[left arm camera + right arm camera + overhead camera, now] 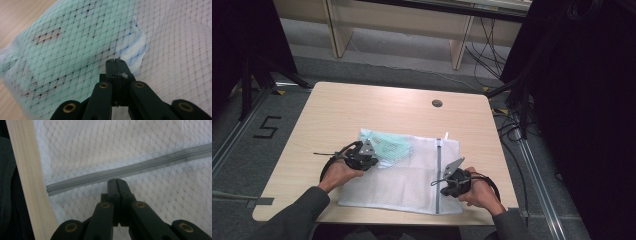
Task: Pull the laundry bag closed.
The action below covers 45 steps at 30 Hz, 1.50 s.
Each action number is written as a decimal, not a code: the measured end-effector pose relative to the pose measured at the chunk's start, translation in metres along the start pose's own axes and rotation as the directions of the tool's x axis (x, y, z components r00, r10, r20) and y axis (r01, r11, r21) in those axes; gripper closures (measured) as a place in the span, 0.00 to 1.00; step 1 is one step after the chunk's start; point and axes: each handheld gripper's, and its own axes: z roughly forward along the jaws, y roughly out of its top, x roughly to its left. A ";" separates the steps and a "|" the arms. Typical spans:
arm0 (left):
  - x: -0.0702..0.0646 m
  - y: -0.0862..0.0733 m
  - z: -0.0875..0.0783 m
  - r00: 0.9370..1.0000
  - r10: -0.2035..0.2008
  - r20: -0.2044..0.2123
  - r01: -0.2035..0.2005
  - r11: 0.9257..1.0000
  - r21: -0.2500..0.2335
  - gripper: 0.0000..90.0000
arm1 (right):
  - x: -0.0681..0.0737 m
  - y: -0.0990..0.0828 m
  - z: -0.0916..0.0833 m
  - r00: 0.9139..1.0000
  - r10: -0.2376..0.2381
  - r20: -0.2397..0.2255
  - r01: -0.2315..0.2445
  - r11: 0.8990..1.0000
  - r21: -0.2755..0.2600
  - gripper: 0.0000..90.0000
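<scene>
My left gripper (116, 60) and right gripper (116, 180) were both clenched, holding nothing, over the mesh bag (412, 175) lying flat mid-table. The thin mesh could slip when I pinched it.

mesh bag (412, 175) on table (337, 107), toward near edge | garment (387, 145) inside bag, far-left corner | zipper (438, 175) along bag's right side

Grey floor (377, 70), pale wooden shelving (397, 25), dark drapes (582, 100) either side, loose cables (489, 50).
</scene>
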 end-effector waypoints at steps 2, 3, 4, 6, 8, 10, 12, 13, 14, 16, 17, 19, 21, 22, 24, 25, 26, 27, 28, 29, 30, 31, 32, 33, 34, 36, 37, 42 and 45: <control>-0.001 0.000 -0.004 1.000 -0.008 0.006 0.008 1.000 -0.007 1.00 | 0.001 0.000 -0.002 1.000 0.002 0.004 -0.002 1.000 -0.014 1.00; -0.002 0.000 -0.006 1.000 -0.013 0.005 0.013 1.000 -0.017 1.00 | 0.000 0.001 -0.003 1.000 -0.020 0.002 0.020 1.000 -0.022 1.00; -0.003 0.000 -0.009 1.000 -0.014 0.008 0.015 1.000 -0.022 1.00 | 0.001 0.000 -0.004 1.000 0.007 0.001 -0.007 1.000 -0.021 1.00; -0.004 0.000 -0.017 1.000 -0.006 0.003 0.006 0.999 -0.036 1.00 | 0.001 -0.002 -0.006 1.000 0.011 0.002 -0.011 1.000 -0.029 1.00; -0.009 0.000 -0.025 1.000 -0.009 0.016 0.010 0.998 -0.057 1.00 | 0.001 -0.004 -0.008 1.000 0.019 0.006 -0.019 0.999 -0.033 1.00; -0.015 -0.002 -0.034 1.000 0.000 0.020 0.002 0.998 -0.070 1.00 | 0.002 -0.008 -0.009 1.000 0.028 0.012 -0.027 0.999 -0.042 1.00; -0.020 -0.005 -0.042 1.000 0.008 0.026 -0.006 0.997 -0.080 1.00 | 0.003 -0.011 -0.010 1.000 0.013 0.001 -0.013 0.999 -0.043 1.00; -0.022 -0.007 -0.047 1.000 0.000 0.025 0.003 0.996 -0.086 1.00 | 0.005 -0.012 -0.011 1.000 0.021 -0.005 -0.021 0.999 -0.048 1.00; -0.023 -0.010 -0.052 1.000 0.002 0.019 0.000 0.996 -0.087 1.00 | 0.009 -0.015 -0.013 0.998 0.059 -0.005 -0.059 0.997 -0.044 1.00; -0.025 -0.017 -0.063 0.999 -0.031 0.012 0.032 0.993 -0.115 1.00 | 0.011 -0.020 -0.015 0.998 0.063 0.000 -0.063 0.997 -0.049 0.98; -0.025 -0.020 -0.067 0.999 -0.032 0.007 0.033 0.992 -0.120 1.00 | 0.012 -0.023 -0.016 0.997 0.071 0.001 -0.071 0.996 -0.057 0.98; -0.027 -0.027 -0.077 0.999 -0.053 0.001 0.053 0.990 -0.132 1.00 | 0.012 -0.027 -0.018 0.998 0.057 0.012 -0.056 0.995 -0.077 0.94; -0.030 -0.033 -0.085 0.998 -0.068 0.006 0.068 0.988 -0.142 0.99 | 0.015 -0.031 -0.021 0.995 0.086 0.050 -0.080 0.991 -0.110 0.86; -0.031 -0.036 -0.089 0.997 -0.073 0.010 0.074 0.987 -0.142 0.97 | 0.015 -0.033 -0.022 0.995 0.084 0.057 -0.076 0.989 -0.128 0.81; -0.031 -0.042 -0.094 0.996 -0.089 0.006 0.089 0.984 -0.154 0.89 | 0.019 -0.039 -0.023 0.985 0.158 0.068 -0.146 0.978 -0.151 0.71; -0.032 -0.045 -0.096 0.992 -0.125 0.015 0.126 0.978 -0.168 0.82 | 0.019 -0.041 -0.023 0.982 0.166 0.090 -0.150 0.975 -0.165 0.66; -0.031 -0.047 -0.098 0.989 -0.142 0.027 0.145 0.975 -0.167 0.74 | 0.020 -0.043 -0.023 0.977 0.190 0.094 -0.172 0.970 -0.171 0.64; -0.031 -0.048 -0.099 0.988 -0.156 0.020 0.157 0.973 -0.172 0.66 | 0.021 -0.044 -0.024 0.976 0.196 0.097 -0.176 0.967 -0.182 0.62; -0.031 -0.049 -0.099 0.986 -0.165 0.015 0.165 0.969 -0.184 0.59 | 0.021 -0.046 -0.024 0.976 0.193 0.102 -0.171 0.966 -0.192 0.60; -0.031 -0.049 -0.101 0.987 -0.159 0.004 0.157 0.970 -0.184 0.53 | 0.023 -0.047 -0.025 0.971 0.215 0.105 -0.190 0.960 -0.204 0.56; -0.031 -0.049 -0.102 0.987 -0.159 0.000 0.157 0.971 -0.178 0.47 | 0.024 -0.048 -0.028 0.969 0.222 0.110 -0.197 0.960 -0.199 0.54; -0.033 -0.050 -0.102 0.982 -0.188 0.000 0.185 0.966 -0.180 0.43 | 0.023 -0.049 -0.028 0.965 0.222 0.142 -0.187 0.956 -0.226 0.53; -0.033 -0.050 -0.102 0.981 -0.192 -0.007 0.188 0.966 -0.175 0.40 | 0.023 -0.050 -0.028 0.968 0.214 0.132 -0.179 0.956 -0.234 0.52; -0.034 -0.050 -0.103 0.980 -0.198 -0.008 0.194 0.966 -0.173 0.38 | 0.024 -0.052 -0.028 0.966 0.218 0.140 -0.180 0.953 -0.242 0.50; -0.034 -0.050 -0.103 0.979 -0.202 -0.012 0.197 0.965 -0.172 0.38 | 0.024 -0.053 -0.029 0.962 0.236 0.133 -0.200 0.950 -0.239 0.49; -0.034 -0.050 -0.105 0.981 -0.192 -0.014 0.187 0.969 -0.164 0.37 | 0.026 -0.055 -0.028 0.959 0.243 0.148 -0.203 0.949 -0.242 0.48; -0.035 -0.050 -0.105 0.979 -0.201 -0.018 0.195 0.965 -0.175 0.36 | 0.025 -0.056 -0.028 0.960 0.235 0.152 -0.193 0.949 -0.248 0.48; -0.033 -0.050 -0.105 0.980 -0.198 -0.017 0.192 0.967 -0.167 0.35 | 0.029 -0.059 -0.029 0.955 0.254 0.154 -0.210 0.944 -0.253 0.45; -0.033 -0.050 -0.105 0.978 -0.209 -0.020 0.202 0.964 -0.172 0.35 | 0.028 -0.061 -0.029 0.956 0.242 0.165 -0.195 0.947 -0.256 0.45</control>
